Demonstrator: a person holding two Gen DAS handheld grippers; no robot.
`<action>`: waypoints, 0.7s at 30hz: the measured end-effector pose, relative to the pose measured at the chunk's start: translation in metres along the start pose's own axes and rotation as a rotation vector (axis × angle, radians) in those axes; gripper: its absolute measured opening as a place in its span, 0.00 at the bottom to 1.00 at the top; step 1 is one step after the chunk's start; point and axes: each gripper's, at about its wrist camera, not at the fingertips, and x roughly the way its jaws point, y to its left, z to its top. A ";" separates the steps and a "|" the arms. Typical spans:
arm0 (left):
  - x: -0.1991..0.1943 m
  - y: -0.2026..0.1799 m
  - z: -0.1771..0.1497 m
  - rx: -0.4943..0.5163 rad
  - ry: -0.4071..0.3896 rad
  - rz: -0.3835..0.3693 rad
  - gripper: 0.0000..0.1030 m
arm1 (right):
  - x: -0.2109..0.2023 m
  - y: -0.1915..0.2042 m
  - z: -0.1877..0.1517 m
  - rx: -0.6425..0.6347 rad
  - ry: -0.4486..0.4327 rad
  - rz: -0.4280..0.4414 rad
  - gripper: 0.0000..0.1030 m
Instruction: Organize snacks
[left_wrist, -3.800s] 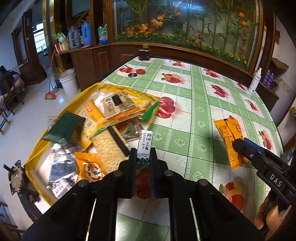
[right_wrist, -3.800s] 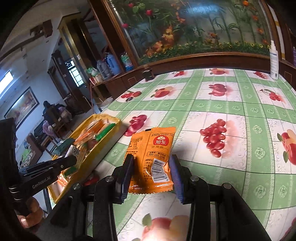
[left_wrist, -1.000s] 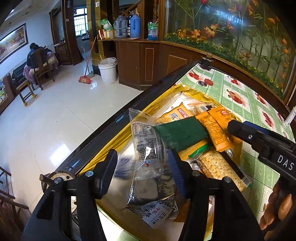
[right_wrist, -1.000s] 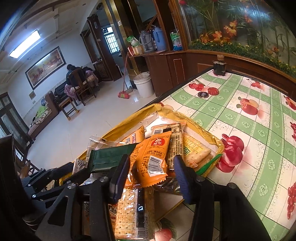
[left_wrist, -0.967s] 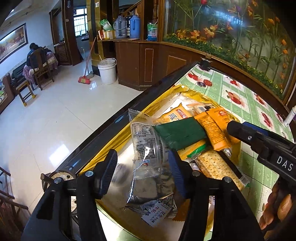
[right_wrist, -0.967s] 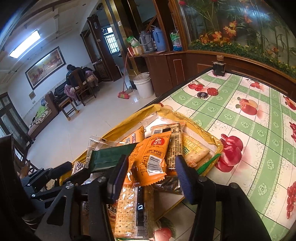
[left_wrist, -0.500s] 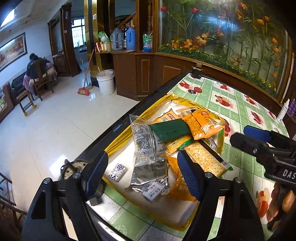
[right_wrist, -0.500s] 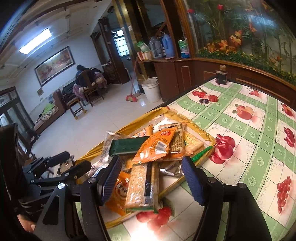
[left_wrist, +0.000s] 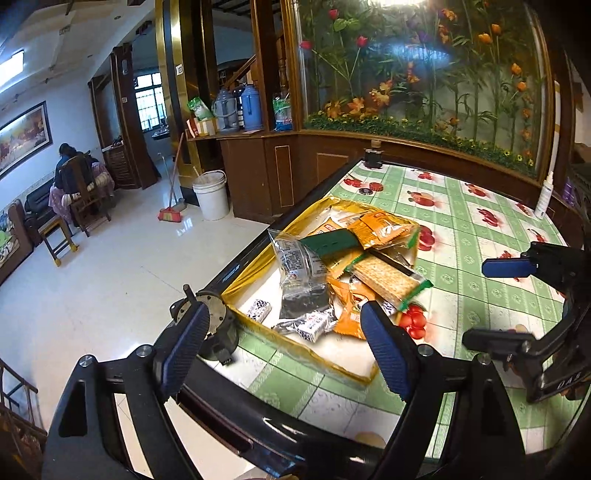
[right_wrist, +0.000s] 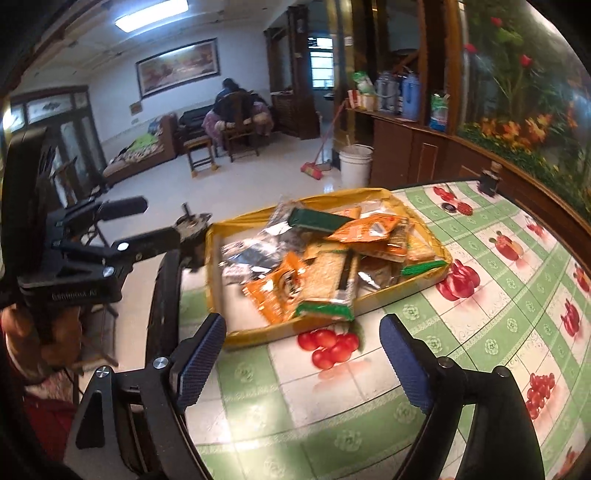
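A yellow tray (left_wrist: 327, 365) near the table's left edge holds a pile of snacks. An orange packet (left_wrist: 384, 230) and a dark green packet (left_wrist: 328, 245) lie on top, a cracker pack (left_wrist: 388, 277) and a clear packet (left_wrist: 295, 258) below them. My left gripper (left_wrist: 283, 309) hangs in front of the tray, its jaws opening with nothing between them. My right gripper (right_wrist: 303, 325) is also back from the tray (right_wrist: 258, 338), jaws opening and empty. The right wrist view shows the orange packet (right_wrist: 369, 227), the green packet (right_wrist: 317, 219) and the left gripper (right_wrist: 160, 218).
The table wears a green checked cloth with fruit prints (left_wrist: 461, 229), and a round metal fitting (left_wrist: 210, 314) sits on its dark edge. A white bottle (left_wrist: 545, 194) and a small dark jar (left_wrist: 373, 157) stand at the far side. A bucket (left_wrist: 210, 194) and a broom are on the floor, where a person sits far off.
Both grippers have drawn back and up from the tray and their jaws have spread wide. The orange packet and the clear packet, earlier between the pads, now lie free on the pile.
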 end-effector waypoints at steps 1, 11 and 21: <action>-0.004 -0.001 -0.002 0.005 -0.006 -0.003 0.82 | -0.002 0.007 -0.002 -0.030 0.003 0.003 0.85; -0.036 -0.014 -0.009 0.038 -0.051 -0.018 0.82 | -0.016 0.040 -0.011 -0.176 -0.011 -0.001 0.86; -0.049 -0.011 -0.010 0.030 -0.069 -0.013 0.82 | -0.030 0.035 -0.001 -0.194 -0.071 -0.014 0.86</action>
